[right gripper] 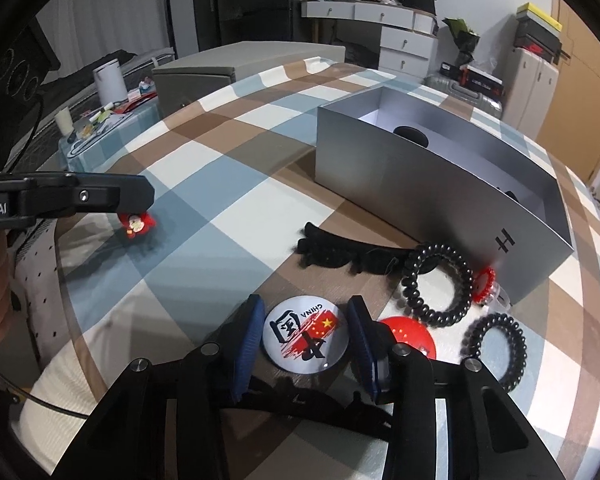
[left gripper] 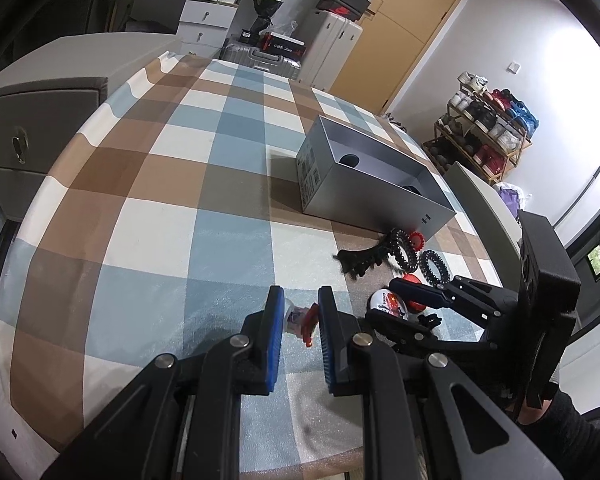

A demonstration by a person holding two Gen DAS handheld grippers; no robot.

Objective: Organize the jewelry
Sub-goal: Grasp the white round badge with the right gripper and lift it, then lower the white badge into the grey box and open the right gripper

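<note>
My left gripper [left gripper: 299,300] is open, its blue pads either side of a small red and white charm [left gripper: 300,318] on the checked tablecloth; the charm also shows in the right wrist view [right gripper: 137,222] under the left gripper's fingers. My right gripper [right gripper: 306,314] is open around a white round "CHINA" badge [right gripper: 305,334] that lies flat. A red badge [right gripper: 410,336], two black spiral hair ties [right gripper: 436,284] [right gripper: 496,344], a red ring [right gripper: 486,284] and a black hair claw [right gripper: 340,254] lie beside the open grey box [right gripper: 420,188].
The grey box [left gripper: 364,184] holds dark items inside. The round table [left gripper: 152,184] has a checked cloth; its edge curves close on the right. A grey cabinet [left gripper: 40,128] stands beyond the left side of the table.
</note>
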